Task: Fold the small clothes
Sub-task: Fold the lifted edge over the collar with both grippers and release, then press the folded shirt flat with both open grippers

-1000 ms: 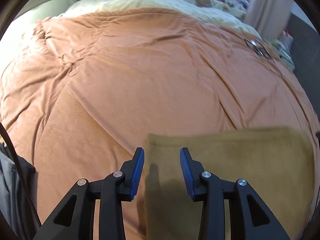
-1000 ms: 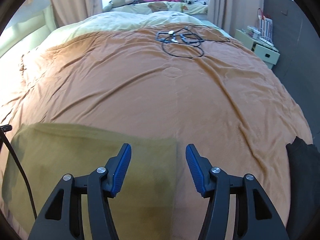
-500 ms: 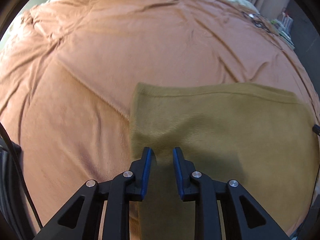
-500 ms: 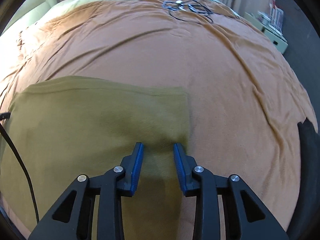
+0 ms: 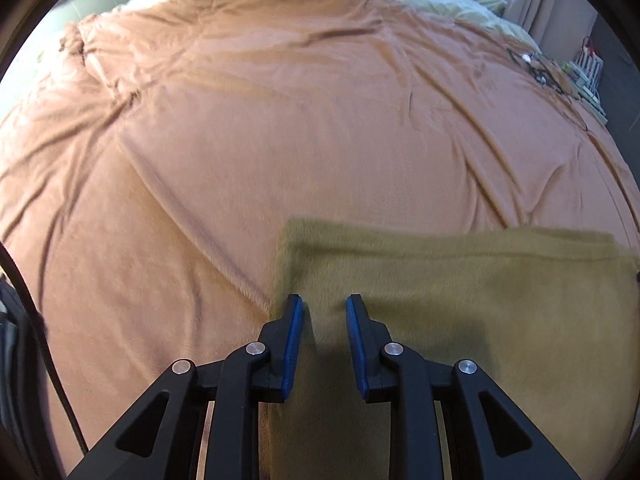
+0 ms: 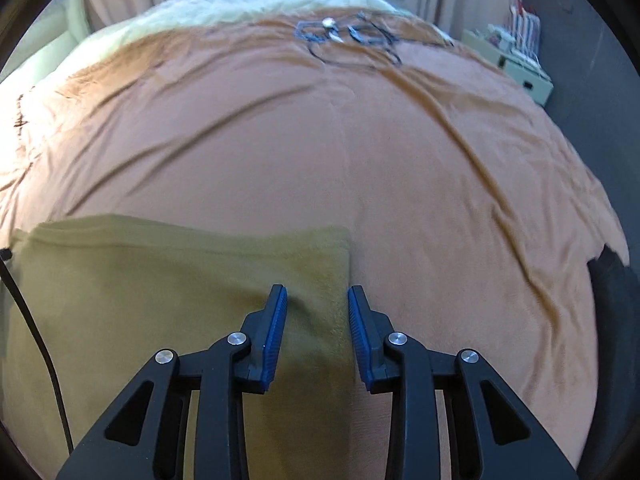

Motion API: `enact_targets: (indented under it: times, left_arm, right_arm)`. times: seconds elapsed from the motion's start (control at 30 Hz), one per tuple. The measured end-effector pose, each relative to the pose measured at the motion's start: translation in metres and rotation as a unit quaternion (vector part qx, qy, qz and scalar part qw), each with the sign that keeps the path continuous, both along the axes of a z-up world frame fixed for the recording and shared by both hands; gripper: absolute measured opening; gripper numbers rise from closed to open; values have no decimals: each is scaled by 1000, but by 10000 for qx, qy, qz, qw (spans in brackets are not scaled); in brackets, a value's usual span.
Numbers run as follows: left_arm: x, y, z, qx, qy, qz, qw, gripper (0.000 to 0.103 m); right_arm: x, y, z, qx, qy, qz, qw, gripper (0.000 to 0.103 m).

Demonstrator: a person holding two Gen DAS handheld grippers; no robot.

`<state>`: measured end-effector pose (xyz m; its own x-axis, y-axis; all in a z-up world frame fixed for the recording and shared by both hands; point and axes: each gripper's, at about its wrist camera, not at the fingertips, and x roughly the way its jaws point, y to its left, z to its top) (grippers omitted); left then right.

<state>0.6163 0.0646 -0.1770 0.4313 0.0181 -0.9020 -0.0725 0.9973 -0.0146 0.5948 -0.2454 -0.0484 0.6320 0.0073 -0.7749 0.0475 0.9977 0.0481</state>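
Presently both sets of jaws have narrowed on the olive-brown cloth (image 5: 460,280), which lies on the orange bedspread (image 5: 280,120) at the near side of the bed. The left gripper (image 5: 324,304) straddles the cloth's left edge: its jaws have just been closing, and fabric stands pinched up between the blue pads. The right gripper (image 6: 316,294) does the same at the right edge, with a ridge of cloth (image 6: 160,300) gathered between its pads. Judged from the bunched fabric, each grip is made.

Set against the frame a second ago, the jaws then stood wide above the cloth with nothing clasped. At the half-second frame they were narrowed and lower, with more of the cloth in view beyond them. The far edge now shows layered hems, which suggests the garment is already doubled.

For the task, both side edges appear secured, so the next fold or a lift looks ready to begin. A tangle of cables (image 6: 348,40) lies well apart, at the far end of the bed.
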Motion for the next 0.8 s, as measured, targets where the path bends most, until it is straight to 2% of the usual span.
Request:
enact_targets:
  times: [0.13, 0.4, 0.57, 0.8]
  left_arm:
    - [-7, -13, 18, -175, -254, -189, 9993, 25]
    - [-5, -58, 17, -474, -130, -626, 9968, 25]
    - [6, -91, 1, -430, 4, -920, 9948, 25]
    - [25, -116, -14, -305, -4, -1026, 9943, 25]
  right_arm:
    - [-2, 23, 7, 60, -7, 413, 9991, 29]
    - [18, 77, -12, 293, 228, 1025, 9940, 29]
    - [47, 97, -22, 260, 286, 1093, 9933, 17]
    - [81, 114, -25, 65, 264, 932, 9953, 16]
